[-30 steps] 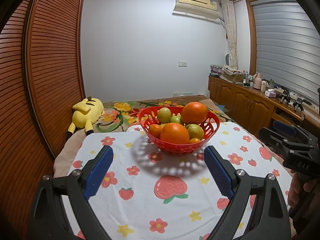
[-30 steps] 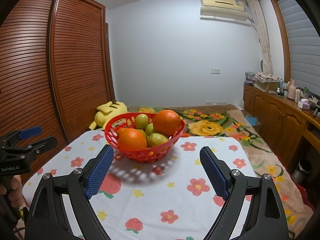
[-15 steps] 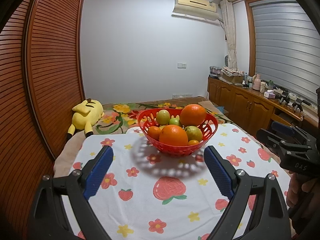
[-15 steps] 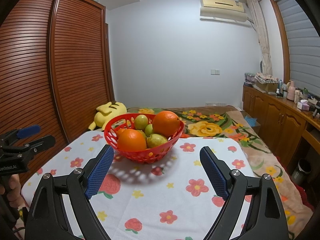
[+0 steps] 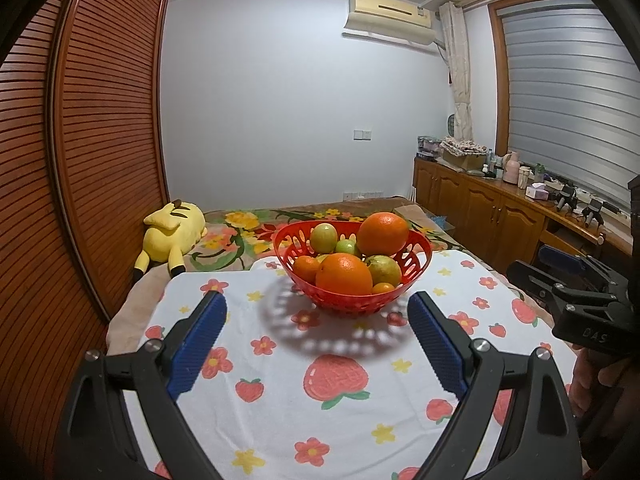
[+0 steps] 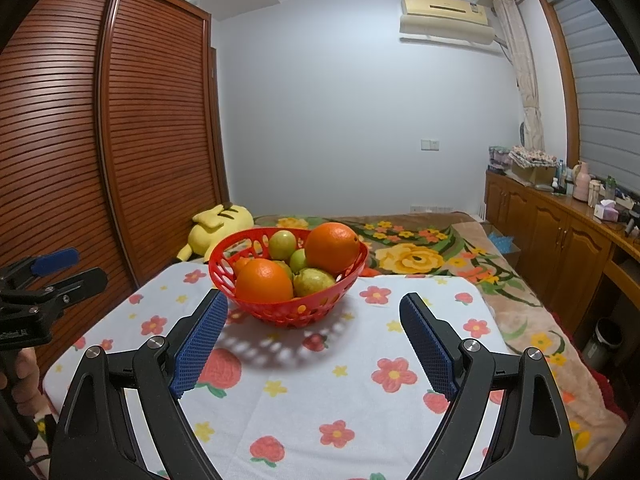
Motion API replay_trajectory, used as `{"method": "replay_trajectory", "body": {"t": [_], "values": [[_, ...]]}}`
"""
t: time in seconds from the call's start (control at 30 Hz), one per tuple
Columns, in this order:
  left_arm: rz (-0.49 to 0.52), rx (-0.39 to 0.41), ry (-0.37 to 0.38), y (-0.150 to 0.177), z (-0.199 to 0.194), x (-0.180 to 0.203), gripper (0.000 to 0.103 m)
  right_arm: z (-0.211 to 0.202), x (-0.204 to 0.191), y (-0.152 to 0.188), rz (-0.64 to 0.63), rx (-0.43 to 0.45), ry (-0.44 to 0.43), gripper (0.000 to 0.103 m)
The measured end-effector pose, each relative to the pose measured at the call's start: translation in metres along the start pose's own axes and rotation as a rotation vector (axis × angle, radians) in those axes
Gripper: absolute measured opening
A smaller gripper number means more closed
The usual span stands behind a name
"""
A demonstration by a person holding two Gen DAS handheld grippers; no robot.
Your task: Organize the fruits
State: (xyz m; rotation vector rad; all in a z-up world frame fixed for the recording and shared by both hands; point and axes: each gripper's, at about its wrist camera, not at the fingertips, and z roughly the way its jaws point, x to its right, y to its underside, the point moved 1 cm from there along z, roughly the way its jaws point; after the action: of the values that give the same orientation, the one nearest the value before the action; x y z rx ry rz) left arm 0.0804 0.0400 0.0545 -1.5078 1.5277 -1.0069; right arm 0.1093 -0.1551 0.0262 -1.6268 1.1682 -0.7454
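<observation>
Over floral tablecloth [image 5: 280, 384], left tool [image 5: 318, 312] and right tool [image 6: 314, 312] hover level, jaws spread, facing fruit basket [image 5: 416, 264].

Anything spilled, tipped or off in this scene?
Nothing stands out. The red basket sits upright on the floral tablecloth with all fruit inside; both the left gripper and right gripper are open and empty.

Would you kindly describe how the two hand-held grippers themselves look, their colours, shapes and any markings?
Each hand-held gripper, left and right, has two black angular plastic arms with silver screws, ending in blue textured pads. Seen from the side, the bodies carry small white lettering, too blurred to read fully. A bare hand grips the right one's handle.
</observation>
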Motion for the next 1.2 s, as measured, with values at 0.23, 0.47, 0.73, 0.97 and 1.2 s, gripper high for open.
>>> {"method": "replay_trajectory", "body": {"t": [0.23, 0.47, 0.73, 0.97, 1.2], "values": [[-0.001, 0.002, 0.002, 0.0, -0.0015, 0.0005, 0.093, 0.0002, 0.0001, -0.001, 0.0, 0.002, 0.001, 0.09], [0.0, 0.003, 0.002, 0.0003, -0.0017, 0.0006, 0.093, -0.0003, 0.0001, -0.0008, 0.0, 0.002, 0.0, 0.09], [-0.001, 0.004, 0.001, 0.0007, -0.0029, 0.0007, 0.093, 0.0001, 0.0001, -0.0024, -0.001, 0.006, 0.002, 0.09], [0.001, 0.006, 0.001, 0.0003, -0.004, 0.0012, 0.093, -0.0014, -0.0001, -0.0019, -0.001, 0.007, 0.003, 0.09], [0.002, 0.007, -0.001, -0.0001, -0.0043, 0.0015, 0.093, -0.0014, -0.0002, -0.0016, -0.001, 0.008, 0.002, 0.09]]}}
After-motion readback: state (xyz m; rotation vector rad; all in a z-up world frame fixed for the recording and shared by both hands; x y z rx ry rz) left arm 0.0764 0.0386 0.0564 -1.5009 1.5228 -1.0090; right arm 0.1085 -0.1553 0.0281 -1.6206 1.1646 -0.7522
